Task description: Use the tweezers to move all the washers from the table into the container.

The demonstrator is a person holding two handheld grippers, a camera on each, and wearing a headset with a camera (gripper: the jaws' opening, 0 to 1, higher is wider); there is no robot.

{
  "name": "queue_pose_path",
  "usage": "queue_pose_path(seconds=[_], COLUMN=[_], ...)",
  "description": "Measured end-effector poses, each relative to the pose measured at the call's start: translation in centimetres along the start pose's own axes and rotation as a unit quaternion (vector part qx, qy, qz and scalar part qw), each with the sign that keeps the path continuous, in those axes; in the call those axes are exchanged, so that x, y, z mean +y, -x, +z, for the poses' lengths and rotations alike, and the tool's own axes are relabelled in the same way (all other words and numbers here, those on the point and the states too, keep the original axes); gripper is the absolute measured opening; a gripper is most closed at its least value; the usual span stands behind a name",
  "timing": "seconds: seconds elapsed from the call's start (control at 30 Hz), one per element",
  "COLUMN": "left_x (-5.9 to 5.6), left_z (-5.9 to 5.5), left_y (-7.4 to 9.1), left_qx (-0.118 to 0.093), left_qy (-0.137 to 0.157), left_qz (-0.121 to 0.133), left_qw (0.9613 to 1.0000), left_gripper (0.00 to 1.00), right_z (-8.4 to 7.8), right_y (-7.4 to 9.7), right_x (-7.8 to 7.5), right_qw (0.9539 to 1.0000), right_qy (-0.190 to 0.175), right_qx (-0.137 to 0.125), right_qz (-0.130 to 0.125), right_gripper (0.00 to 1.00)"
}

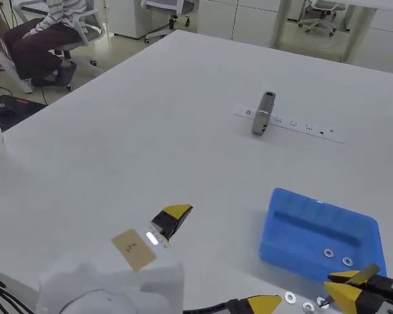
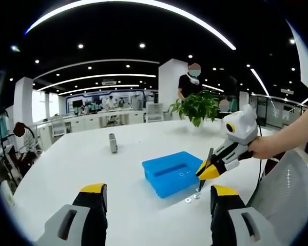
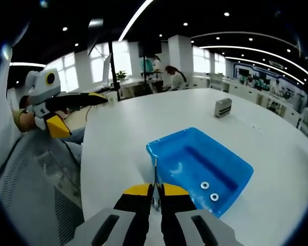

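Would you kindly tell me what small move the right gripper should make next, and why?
Probably ease the tweezers down and pinch the washer at their tip. The right gripper, shut on the tweezers, points them at loose washers on the table just outside the blue container, which holds two washers already. The left gripper is open.

Was an open-plan office, wide white worktable [image 1: 150, 131], grey wheeled office chairs [image 1: 167, 8] stood behind it, curved white ceiling light strips [image 2: 143, 4] glowed overhead, leafy green potted plant [image 2: 197, 107]
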State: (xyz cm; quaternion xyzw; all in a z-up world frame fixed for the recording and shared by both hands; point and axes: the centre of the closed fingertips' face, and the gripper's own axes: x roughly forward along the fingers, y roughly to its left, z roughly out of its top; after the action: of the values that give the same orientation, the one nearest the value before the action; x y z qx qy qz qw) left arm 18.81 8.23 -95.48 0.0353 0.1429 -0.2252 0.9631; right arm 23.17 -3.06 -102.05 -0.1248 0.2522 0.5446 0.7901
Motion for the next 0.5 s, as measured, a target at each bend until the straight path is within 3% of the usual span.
queue_pose_path(seconds=[0.17, 0.5], left_x=[0.0, 0.0], left_z=[0.0, 0.1], left_y=[0.0, 0.0], left_qx=[0.0, -0.002], left_qy=[0.0, 0.001], left_qz=[0.0, -0.002], left_qw=[1.0, 1.0], left_gripper=[0.84, 0.84], right_z=[1.0, 3.7], right_y=[0.6, 2.0], right_x=[-0.1, -0.8], right_qw=[0.9991, 0.9919], right_qy=[-0.032, -0.092], right_qx=[-0.026, -0.088], right_qz=[-0.003, -0.005], right_gripper=[0.03, 0.03])
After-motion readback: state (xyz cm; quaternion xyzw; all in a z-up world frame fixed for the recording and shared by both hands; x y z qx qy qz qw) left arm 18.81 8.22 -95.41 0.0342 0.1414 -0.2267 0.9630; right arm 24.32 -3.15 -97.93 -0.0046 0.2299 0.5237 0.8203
